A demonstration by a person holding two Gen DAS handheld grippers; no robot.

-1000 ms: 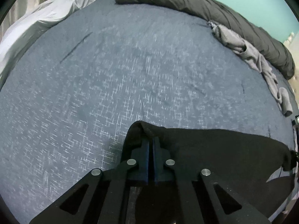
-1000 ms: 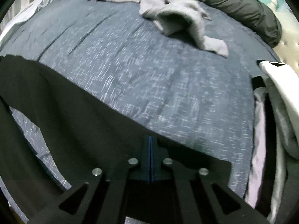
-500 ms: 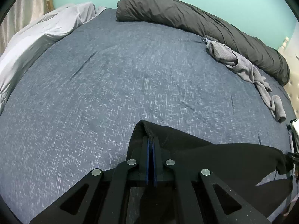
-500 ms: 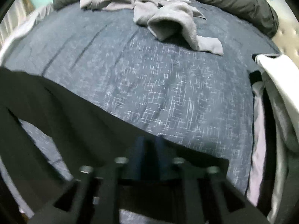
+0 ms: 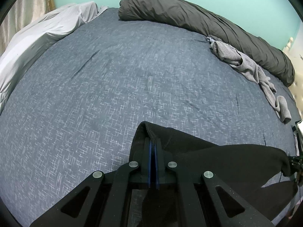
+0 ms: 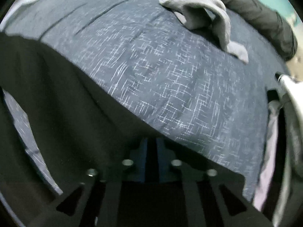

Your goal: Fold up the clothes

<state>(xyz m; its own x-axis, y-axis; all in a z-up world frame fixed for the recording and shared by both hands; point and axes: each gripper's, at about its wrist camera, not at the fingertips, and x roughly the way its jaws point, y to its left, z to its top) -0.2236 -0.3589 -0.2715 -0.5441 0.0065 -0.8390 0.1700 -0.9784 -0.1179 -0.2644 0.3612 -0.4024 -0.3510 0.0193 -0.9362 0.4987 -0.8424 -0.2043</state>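
Observation:
A black garment point(image 5: 217, 155) hangs stretched between both grippers over the blue-grey bed cover point(image 5: 113, 75). My left gripper point(image 5: 152, 141) is shut on one corner of it, and the cloth's hem folds over the fingertips. In the right wrist view the same black garment point(image 6: 56, 94) sweeps from the left edge down to my right gripper point(image 6: 152, 143). Its jaws are closing to a narrow slit with the dark cloth between the blue pads. That view is blurred by motion.
A crumpled grey garment point(image 5: 246, 66) lies at the far right of the bed, beside a rolled dark grey duvet point(image 5: 208, 24). A pale grey sheet point(image 5: 37, 37) is bunched at the far left. A pile of clothes point(image 6: 284, 123) sits at the right edge.
The right gripper's jaws parted half a second ago and have come together again on the black cloth, and it has sunk towards the bed. The left gripper has kept its hold.

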